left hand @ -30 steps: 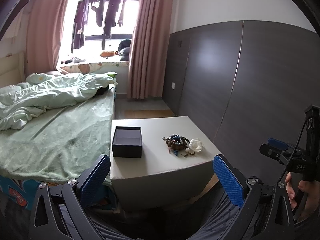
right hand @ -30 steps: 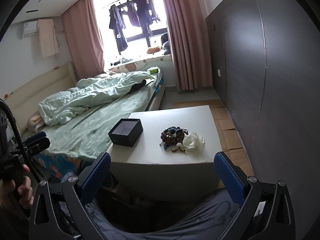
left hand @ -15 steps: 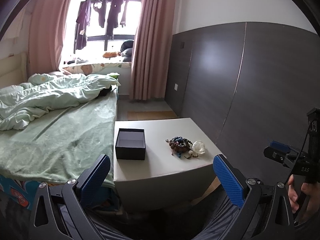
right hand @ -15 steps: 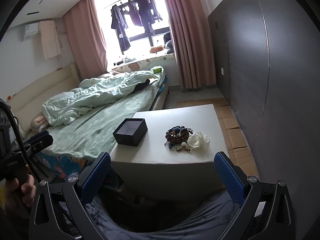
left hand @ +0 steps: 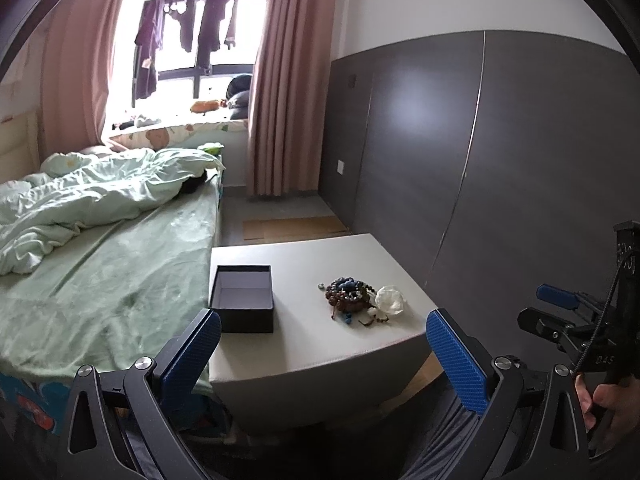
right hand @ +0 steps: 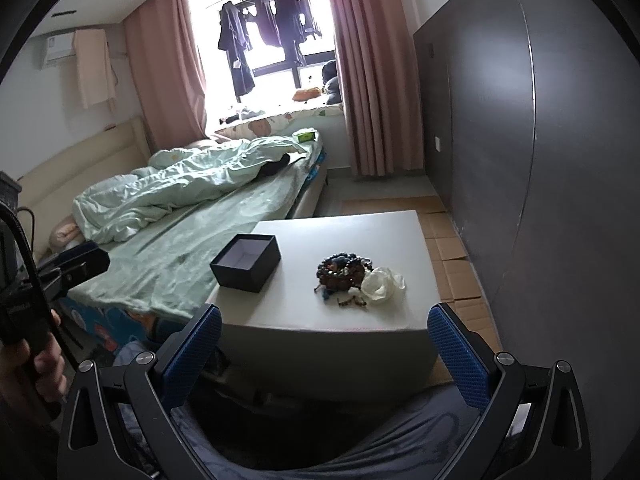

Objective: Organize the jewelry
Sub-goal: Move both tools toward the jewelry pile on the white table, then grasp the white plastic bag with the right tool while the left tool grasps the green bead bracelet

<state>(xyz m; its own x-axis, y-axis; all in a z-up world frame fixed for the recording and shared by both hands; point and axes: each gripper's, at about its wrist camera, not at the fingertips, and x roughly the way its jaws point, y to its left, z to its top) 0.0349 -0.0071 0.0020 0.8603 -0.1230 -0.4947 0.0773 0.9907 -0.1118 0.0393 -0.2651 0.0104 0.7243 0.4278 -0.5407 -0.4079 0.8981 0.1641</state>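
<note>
An open black box with a pale inside sits on the left part of a low white table. To its right lies a heap of dark beaded jewelry, with a crumpled white piece beside it and small loose bits in front. My left gripper is open and held short of the table's near edge. My right gripper is open too, also short of the table, with nothing between its fingers.
A bed with green sheets lies against the table's left side. A dark panelled wall runs along the right. Cardboard sheets cover the floor between table and wall. A hand holds the other gripper.
Both cameras have shifted a little and drawn nearer the table, so the box and the jewelry look slightly larger. Both grippers stay open and nothing on the table has moved.
</note>
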